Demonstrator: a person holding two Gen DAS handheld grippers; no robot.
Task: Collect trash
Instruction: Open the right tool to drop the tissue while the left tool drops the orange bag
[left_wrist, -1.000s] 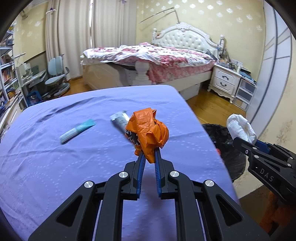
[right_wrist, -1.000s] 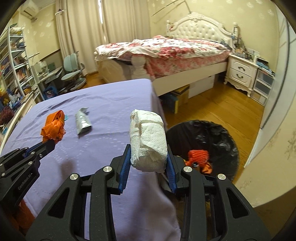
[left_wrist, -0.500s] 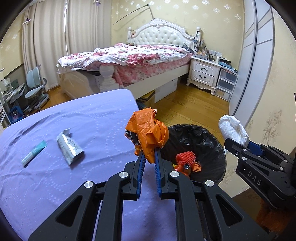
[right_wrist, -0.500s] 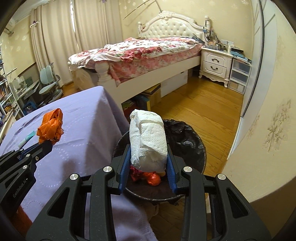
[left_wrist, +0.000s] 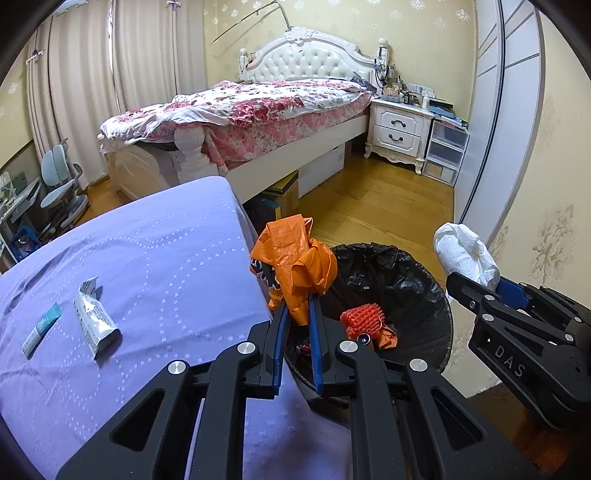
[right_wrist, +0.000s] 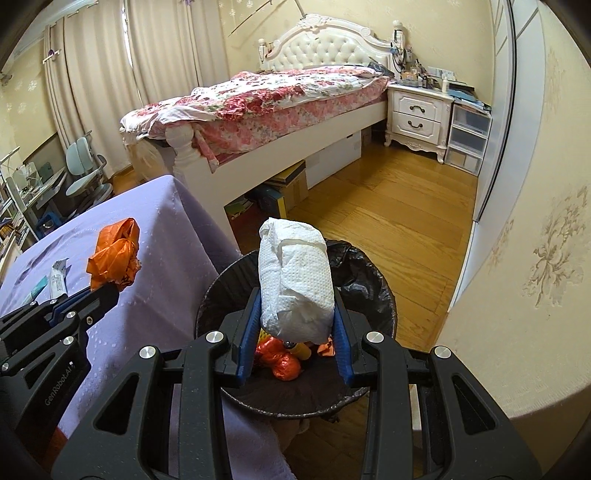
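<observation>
At the far left of the left wrist view, a teal packet (left_wrist: 40, 329) lay flat on the table (left_wrist: 155, 258), which was covered in a lilac cloth, and just beside it to the right lay a crumpled silver tube (left_wrist: 95, 320). Both sat well apart from the table's right edge. Further right, the left gripper (left_wrist: 295, 314) reached out past that edge, its jaws pinched almost fully together on the lower tail of a crumpled orange plastic bag (left_wrist: 295, 264), which stood up above the blue pads. The bag hung at the left rim of a bin lined with a black bag (left_wrist: 399, 273), standing on the wooden floor right against the table. Inside the bin lay an orange net-like scrap (left_wrist: 361, 316) and other orange rubbish. To the right, the right gripper (right_wrist: 293, 334) was held over the bin, its jaws a modest way apart and clamped on both sides of a white wad of tissue (right_wrist: 295, 284). In the right wrist view the wad stood upright between the pads, directly above the bin's opening. Beyond, a bed with a floral quilt (left_wrist: 258, 107) stood across the room, with a white nightstand (left_wrist: 400, 129) at its right.
</observation>
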